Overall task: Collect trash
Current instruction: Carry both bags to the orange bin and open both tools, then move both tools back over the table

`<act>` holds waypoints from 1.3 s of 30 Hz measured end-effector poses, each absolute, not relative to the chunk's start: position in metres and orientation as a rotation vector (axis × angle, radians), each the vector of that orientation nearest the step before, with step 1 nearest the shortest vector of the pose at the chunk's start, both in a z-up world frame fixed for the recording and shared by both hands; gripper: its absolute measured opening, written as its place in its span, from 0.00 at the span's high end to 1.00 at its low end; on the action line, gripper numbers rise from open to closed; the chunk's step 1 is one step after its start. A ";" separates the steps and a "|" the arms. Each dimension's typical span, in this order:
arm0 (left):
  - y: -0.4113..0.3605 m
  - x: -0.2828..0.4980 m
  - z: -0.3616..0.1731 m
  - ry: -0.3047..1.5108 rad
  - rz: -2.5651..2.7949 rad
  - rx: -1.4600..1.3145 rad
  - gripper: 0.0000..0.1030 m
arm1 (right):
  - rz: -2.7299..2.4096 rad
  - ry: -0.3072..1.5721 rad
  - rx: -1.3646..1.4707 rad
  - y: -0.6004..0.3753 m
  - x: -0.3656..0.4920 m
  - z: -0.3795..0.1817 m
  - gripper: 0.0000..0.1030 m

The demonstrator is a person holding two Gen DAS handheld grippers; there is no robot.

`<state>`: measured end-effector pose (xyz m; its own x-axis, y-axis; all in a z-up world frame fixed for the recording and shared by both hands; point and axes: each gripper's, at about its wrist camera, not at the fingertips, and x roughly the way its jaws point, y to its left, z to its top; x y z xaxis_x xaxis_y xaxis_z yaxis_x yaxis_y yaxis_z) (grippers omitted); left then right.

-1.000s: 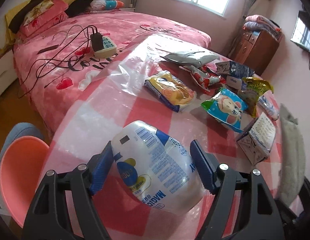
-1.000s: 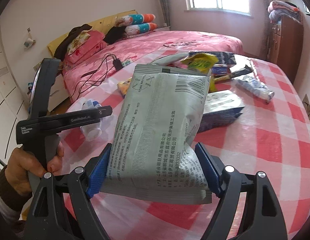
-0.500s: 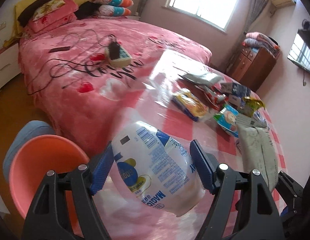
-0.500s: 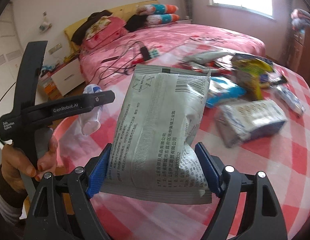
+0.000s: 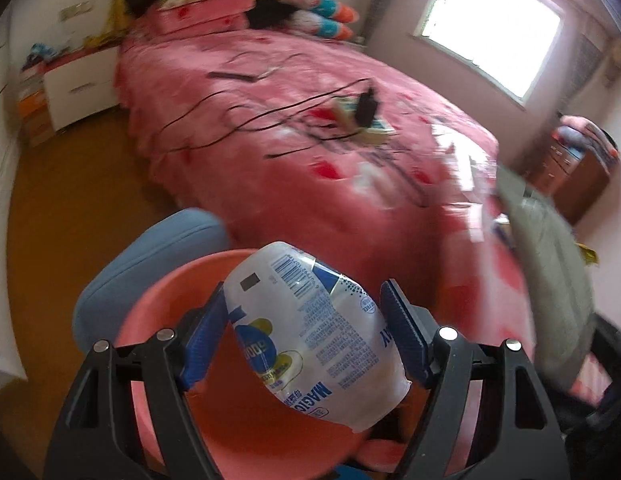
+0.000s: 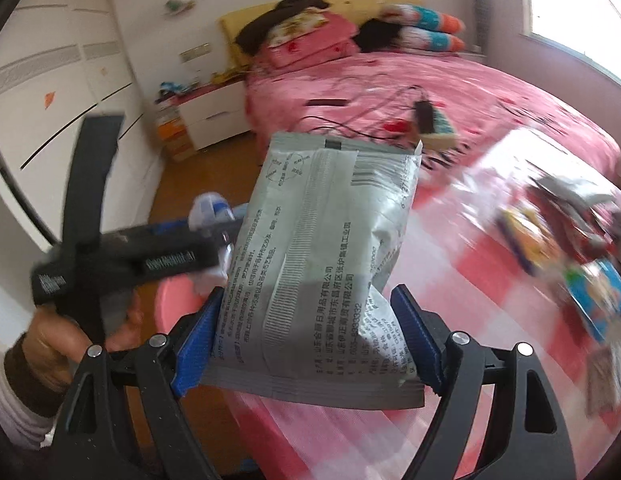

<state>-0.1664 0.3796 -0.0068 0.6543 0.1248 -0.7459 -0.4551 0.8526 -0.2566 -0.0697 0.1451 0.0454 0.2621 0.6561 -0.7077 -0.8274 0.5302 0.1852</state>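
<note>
Item: left gripper (image 5: 306, 332), jaws pinching a white-and-blue wrapper (image 5: 310, 328), pink basin (image 5: 158, 312) directly below and beyond the jaws, wrapper not yet dropped

Item: right gripper (image 6: 306, 336), jaws opening, grey pouch (image 6: 322, 264) between the pads, edge of the basin left of the jaws

Outstanding: several packets (image 6: 598, 292) right of the jaws on the checked table (image 6: 450, 248); judged early to midway

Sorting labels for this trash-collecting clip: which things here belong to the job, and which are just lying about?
Job:
- white plastic wrapper in the left gripper
- grey pouch in the right gripper, jaws opening
- pink bin
- wrappers on the table

Lying about:
- bed
- power strip
- pillows
</note>
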 end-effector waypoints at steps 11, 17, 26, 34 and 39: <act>0.422 -0.185 -0.061 0.869 0.445 -0.459 0.15 | 1.058 0.862 -0.212 0.193 -0.057 0.025 0.11; 0.418 -0.186 -0.057 0.836 0.432 -0.417 0.14 | 0.988 0.859 -0.138 0.170 -0.043 0.031 0.11; 0.402 -0.184 -0.036 0.772 0.364 -0.399 0.09 | 0.960 0.858 -0.072 0.137 -0.038 0.024 0.11; 0.383 -0.174 -0.020 0.779 0.312 -0.370 0.08 | 0.933 0.814 -0.058 0.110 -0.043 0.031 0.11; 0.364 -0.171 -0.007 0.754 0.313 -0.327 0.08 | 0.907 0.789 -0.047 0.090 -0.042 0.033 0.11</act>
